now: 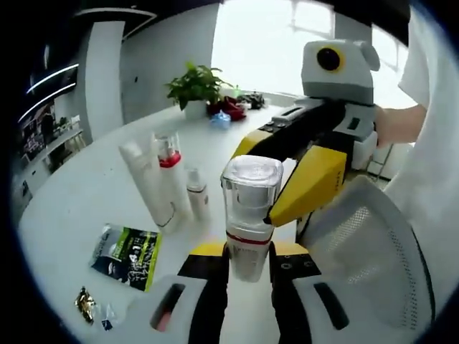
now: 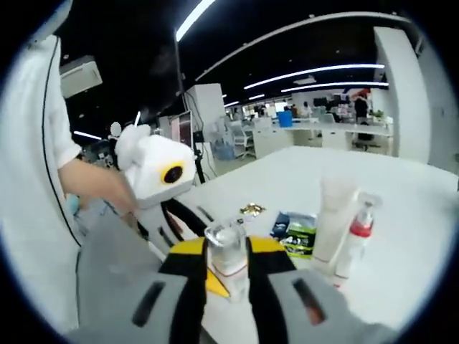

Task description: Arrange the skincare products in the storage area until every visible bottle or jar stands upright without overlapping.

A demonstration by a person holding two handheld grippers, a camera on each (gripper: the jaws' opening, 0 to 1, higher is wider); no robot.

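Gripping clear-capped bottle (image 1: 249, 215), both claws, base hidden between jaws

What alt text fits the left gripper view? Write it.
A clear-capped white bottle with a red band stands upright between the left gripper jaws, while the yellow-and-black right gripper closes on it from the right. Behind on the white table stand a white tube, a red-collared pump bottle and a small white bottle.

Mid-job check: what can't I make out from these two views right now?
- Left gripper view: base of the clear-capped bottle is hidden between the left gripper.
- Right gripper view: the same bottle is mostly covered by the right gripper.
- Green packet: print too small to read.
- Small pump bottle: label unreadable.
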